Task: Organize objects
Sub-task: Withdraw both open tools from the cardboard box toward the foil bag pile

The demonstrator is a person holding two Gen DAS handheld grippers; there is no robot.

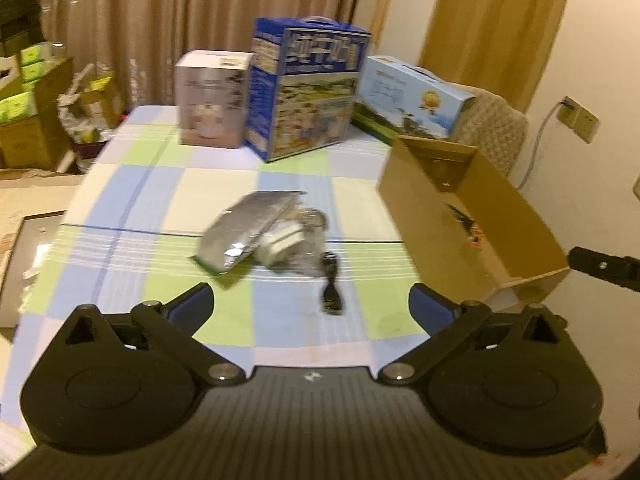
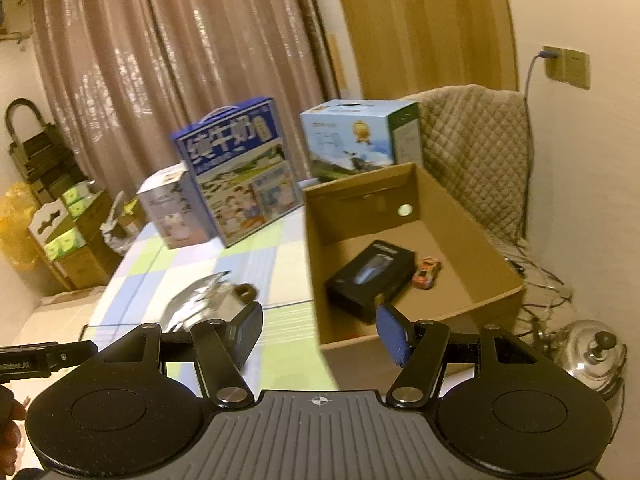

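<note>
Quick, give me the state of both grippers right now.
Left gripper: open, holding nothing, above the tablecloth.
Right gripper: open, holding nothing, near the cardboard box.

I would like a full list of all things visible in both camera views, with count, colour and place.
table: one, blue-green-white check cloth, centre
cardboard box: one, brown, open, table's right side
black box: one, black, inside cardboard box
toy car: one, orange, inside cardboard box beside black box
silver pouch: one, silver, table middle
clear bag: one, transparent, white item inside, touching pouch
black connector: one, black, near clear bag
cartons: three, white, dark blue, light blue, table's far edge
left gripper: open, empty
right gripper: open, empty
</note>
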